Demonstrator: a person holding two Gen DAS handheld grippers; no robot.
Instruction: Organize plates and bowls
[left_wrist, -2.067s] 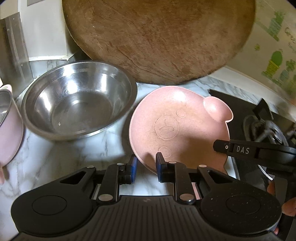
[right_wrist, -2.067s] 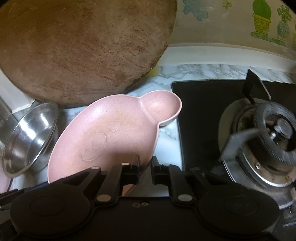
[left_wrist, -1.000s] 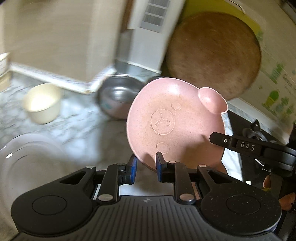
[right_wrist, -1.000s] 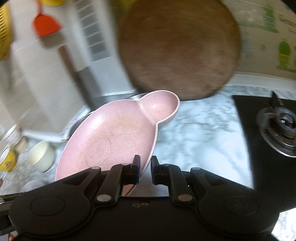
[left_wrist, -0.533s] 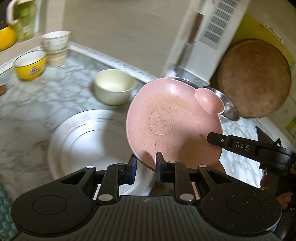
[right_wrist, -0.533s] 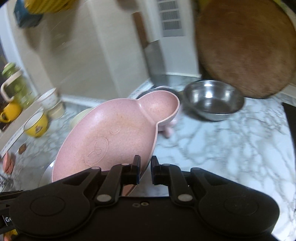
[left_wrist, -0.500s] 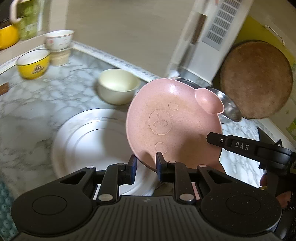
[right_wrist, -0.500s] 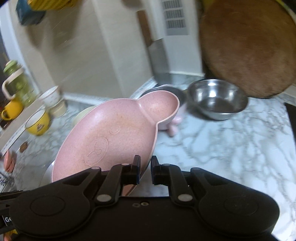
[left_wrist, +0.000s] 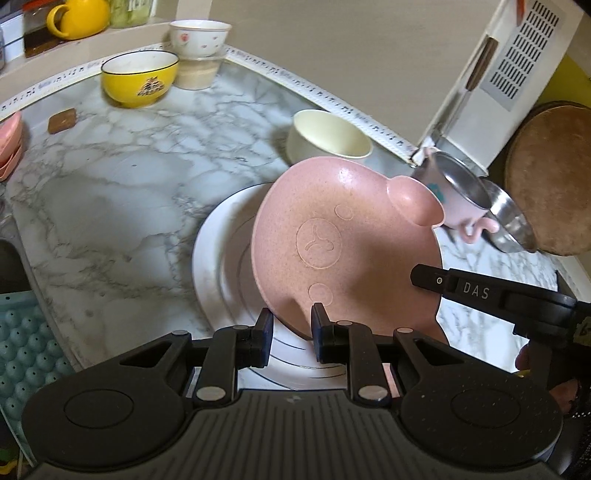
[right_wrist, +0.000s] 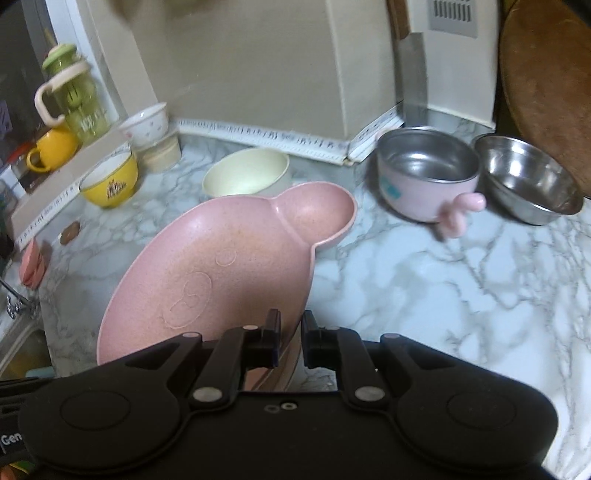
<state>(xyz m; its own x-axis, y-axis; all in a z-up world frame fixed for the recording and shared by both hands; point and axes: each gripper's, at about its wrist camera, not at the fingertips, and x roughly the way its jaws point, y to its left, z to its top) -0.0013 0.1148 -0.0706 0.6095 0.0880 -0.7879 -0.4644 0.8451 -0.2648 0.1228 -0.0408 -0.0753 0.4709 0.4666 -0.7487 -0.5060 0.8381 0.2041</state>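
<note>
A pink bear-shaped plate hangs tilted in the air, held by both grippers. My left gripper is shut on its near rim, and my right gripper is shut on its right rim. Below it a large white plate lies on the marble counter, half hidden by the pink plate. A cream bowl stands just behind. To the right stand a steel-lined pink cup and a steel bowl.
A yellow bowl and a flowered bowl on a cream cup stand at the back left. Small pink dishes are stacked by the left edge, near a teal mat. A round wooden board leans at the right.
Both grippers have carried the pink plate leftwards, away from the stove and the steel bowl. It now hangs lower, over the white plate. Neither grip has changed.
</note>
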